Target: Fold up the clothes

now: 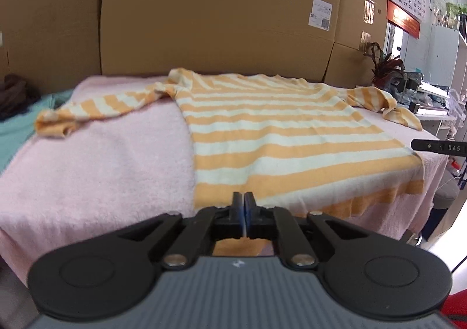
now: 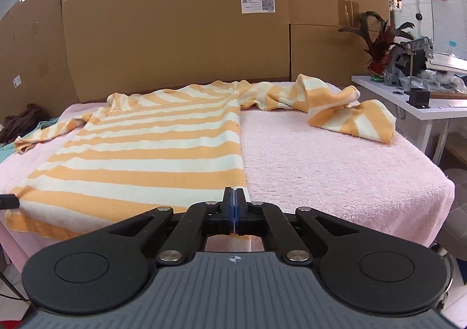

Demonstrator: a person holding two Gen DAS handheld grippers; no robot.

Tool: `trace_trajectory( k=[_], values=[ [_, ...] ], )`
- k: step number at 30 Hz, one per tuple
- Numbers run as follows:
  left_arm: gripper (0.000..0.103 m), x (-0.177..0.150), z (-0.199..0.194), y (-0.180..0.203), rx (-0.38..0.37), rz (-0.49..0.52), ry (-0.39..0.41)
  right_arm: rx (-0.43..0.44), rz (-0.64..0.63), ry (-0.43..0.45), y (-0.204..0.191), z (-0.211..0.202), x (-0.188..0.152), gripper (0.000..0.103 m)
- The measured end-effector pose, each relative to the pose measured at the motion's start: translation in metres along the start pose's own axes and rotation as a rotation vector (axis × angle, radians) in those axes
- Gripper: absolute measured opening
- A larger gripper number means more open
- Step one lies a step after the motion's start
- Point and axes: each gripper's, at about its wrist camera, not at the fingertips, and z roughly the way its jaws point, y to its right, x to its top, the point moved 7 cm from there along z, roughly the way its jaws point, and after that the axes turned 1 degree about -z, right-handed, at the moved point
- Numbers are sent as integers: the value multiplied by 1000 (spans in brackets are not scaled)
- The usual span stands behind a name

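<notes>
One striped sweater (image 1: pixel 280 136), two grippers (image 1: pixel 243 206)

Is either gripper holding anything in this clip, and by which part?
Both grippers are shut at the near hem of the orange-and-cream striped knit sweater, one toward each bottom corner; whether fabric is actually pinched cannot be told.

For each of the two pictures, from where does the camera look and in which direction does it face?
Left wrist view: sits on the left gripper at the sweater's near left hem corner, facing the cardboard boxes; own jaws closed; the other gripper's tip shows at right.
Right wrist view: sits on the right gripper at the near right hem corner, same direction; own jaws closed.
Both share the striped sweater, the pink towel, the boxes and the plant.
</notes>
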Motion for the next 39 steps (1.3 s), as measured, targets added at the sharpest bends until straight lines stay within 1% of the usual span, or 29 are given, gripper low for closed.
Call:
trace_trajectory(
  k=[1,3,5,6,8,9,10,12,14,15,16,18,19,20,21,24,25,27,29,30,31,33,34,37,39],
  values=[
    [11,4,5,2,0,6,2,14,-17,16,-8,0,4,12],
    [11,13,16,7,-1,19,5,72,-33,25,-27,7,11,12],
    [19,21,27,12,-1,31,8,135,-23,1,-40,23,14,12],
    [23,25,32,14,-1,37,10,148,-19,-20,-44,33,14,12],
    [23,34,42,19,-1,49,13,133,8,-43,-40,48,13,12],
    [20,31,50,11,19,24,-11,122,23,-52,-37,55,12,9],
    [20,28,51,4,27,7,-4,120,42,-59,-32,57,12,3],
    [21,25,45,-4,24,21,11,87,66,-60,-18,55,13,0],
    [23,29,42,-9,66,39,2,61,71,-63,-11,53,14,0],
    [18,35,42,-10,84,35,7,58,77,-67,-10,53,16,3],
    [10,44,44,-10,75,25,20,72,88,-66,-12,54,19,11],
    [15,63,55,-7,53,12,39,131,99,-61,-25,62,26,11],
    [23,73,64,-5,41,9,43,158,101,-70,-34,69,29,11],
    [29,75,75,-7,49,3,21,183,103,-83,-42,78,31,11],
    [30,78,86,-10,57,-4,-3,190,103,-101,-47,86,32,11],
    [28,84,119,-17,84,-23,-73,152,110,-125,-46,98,33,10],
    [29,86,129,-19,93,-29,-96,123,109,-126,-40,98,34,10],
    [31,87,135,-26,105,-26,-99,41,99,-122,-25,98,38,10],
    [31,98,144,-30,130,-23,-112,-5,116,-126,-11,103,44,9],
    [31,107,148,-30,133,-21,-103,14,143,-126,-9,106,49,13],
    [33,117,154,-28,120,-17,-90,51,177,-125,-9,110,55,13],
    [40,134,171,-25,90,-16,-75,106,186,-132,-18,125,69,12],
    [45,140,180,-23,90,-5,-71,125,173,-141,-25,135,75,13],
    [47,145,206,-24,131,47,-87,171,141,-181,-37,169,89,12],
    [47,142,217,-32,143,49,-102,181,144,-217,-35,193,95,13]
  ],
)
